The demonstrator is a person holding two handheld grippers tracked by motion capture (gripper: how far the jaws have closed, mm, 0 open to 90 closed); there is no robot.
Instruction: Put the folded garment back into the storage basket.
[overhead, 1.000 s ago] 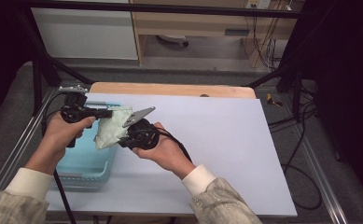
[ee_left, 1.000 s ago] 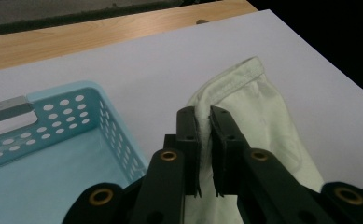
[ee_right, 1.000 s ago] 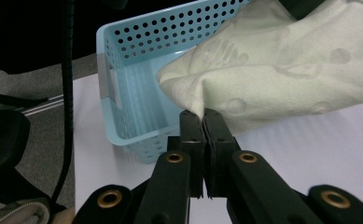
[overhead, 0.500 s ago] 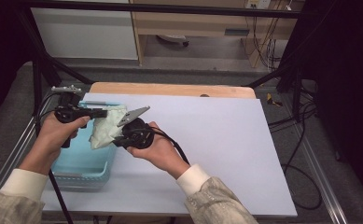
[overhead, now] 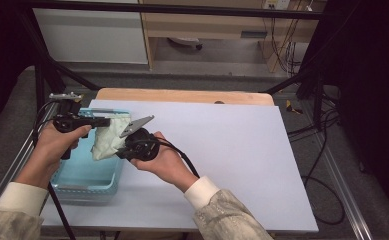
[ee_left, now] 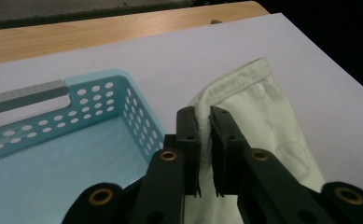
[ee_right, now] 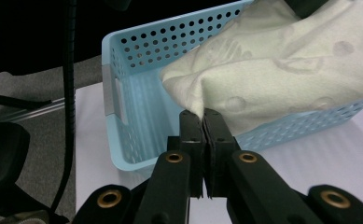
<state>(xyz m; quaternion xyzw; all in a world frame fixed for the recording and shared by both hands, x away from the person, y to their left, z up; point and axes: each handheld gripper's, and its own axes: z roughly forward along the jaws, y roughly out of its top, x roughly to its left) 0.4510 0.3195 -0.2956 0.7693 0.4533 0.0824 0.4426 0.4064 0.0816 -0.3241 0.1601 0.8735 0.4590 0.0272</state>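
Note:
A pale cream cloth (overhead: 109, 140) with faint printed shapes hangs between both grippers, over the right rim of a light blue perforated basket (overhead: 84, 175). My left gripper (overhead: 113, 121) is shut on the cloth's hemmed edge (ee_left: 202, 114), its jaws pinching the fold. From the right, my right gripper (overhead: 118, 152) is shut on another corner of the cloth (ee_right: 244, 88), which drapes over the basket (ee_right: 137, 107) beyond it. The basket (ee_left: 53, 154) looks empty inside.
The basket stands at the left edge of a white table top (overhead: 222, 150), with a wooden strip (overhead: 182, 95) along the far side. Black frame bars (overhead: 47, 75) rise at the table's left and right, and cables lie on the floor at right.
Both hands have carried the cloth a little to the left, so it now hangs more over the basket's rim. Both grips are unchanged.

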